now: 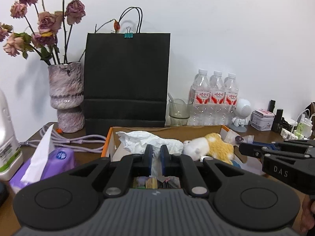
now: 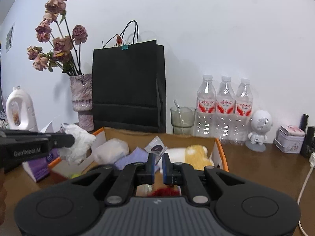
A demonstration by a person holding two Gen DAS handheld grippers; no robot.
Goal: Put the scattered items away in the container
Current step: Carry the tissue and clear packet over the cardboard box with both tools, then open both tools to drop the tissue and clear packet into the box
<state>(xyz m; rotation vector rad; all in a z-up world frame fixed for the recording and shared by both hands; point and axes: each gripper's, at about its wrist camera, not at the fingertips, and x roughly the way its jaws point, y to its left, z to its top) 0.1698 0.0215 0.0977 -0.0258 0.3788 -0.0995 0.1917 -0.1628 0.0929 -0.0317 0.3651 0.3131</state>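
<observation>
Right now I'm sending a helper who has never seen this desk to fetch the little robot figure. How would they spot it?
Start at the tall black paper bag against the wall and go right past the three water bottles. Just right of the last bottle stands the robot figure, before the small tin. It alone is white, with a big round head and a grille face.

Left wrist view: white jug (image 1: 6,137) cut by left edge, label unreadable. Gripper body hides the near part of the cardboard box (image 1: 107,143); bits seen through its centre gap (image 1: 156,182) can't be identified. Plush toy (image 1: 208,147) motion-blurred. Clutter at far right (image 1: 291,125) too small to tell.

Right wrist view: red fuzzy thing (image 2: 166,191) under the fingers mostly hidden. White cable (image 2: 304,186) runs off lower right. Bottle labels (image 2: 224,105) illegible.
</observation>
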